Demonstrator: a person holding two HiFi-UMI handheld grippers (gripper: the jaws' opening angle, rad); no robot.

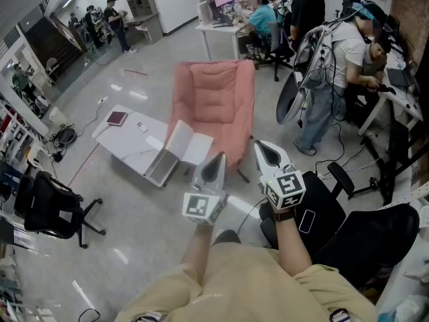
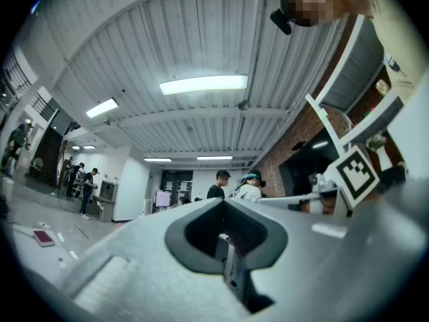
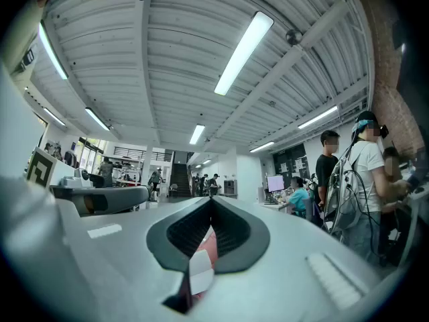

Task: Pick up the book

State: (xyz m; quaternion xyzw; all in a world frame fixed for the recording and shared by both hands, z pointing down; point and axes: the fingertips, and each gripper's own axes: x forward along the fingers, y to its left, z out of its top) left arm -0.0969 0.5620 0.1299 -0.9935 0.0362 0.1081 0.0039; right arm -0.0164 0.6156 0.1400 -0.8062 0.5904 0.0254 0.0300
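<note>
Grippers come nearest: my left gripper [image 1: 214, 163] and my right gripper [image 1: 266, 151] hang side by side just past my knees, both clenched with jaws pressed together and nothing in either. That puts the task at its very start, as I judge it; the pick has not begun, and the approach, the opening and the grasp are all left to do. Around me the bare floor [image 1: 134, 237] gives room on the left, though a black office chair [image 1: 43, 206] stands at the near left and a black chair [image 1: 362, 243] crowds my right side. Ahead lies the low white table [image 1: 127, 149], its near end taken by what looks like an open white box [image 1: 179, 146]. The book [image 1: 116, 118], dark red and flat, rests on the table's far left corner, close to the edge and well apart from both grippers. I reckon the left side of the table is the freer way in. A pink armchair [image 1: 214, 96] stands just beyond the table on the right. Farther off, people [image 1: 265, 17] work at desks.
</note>
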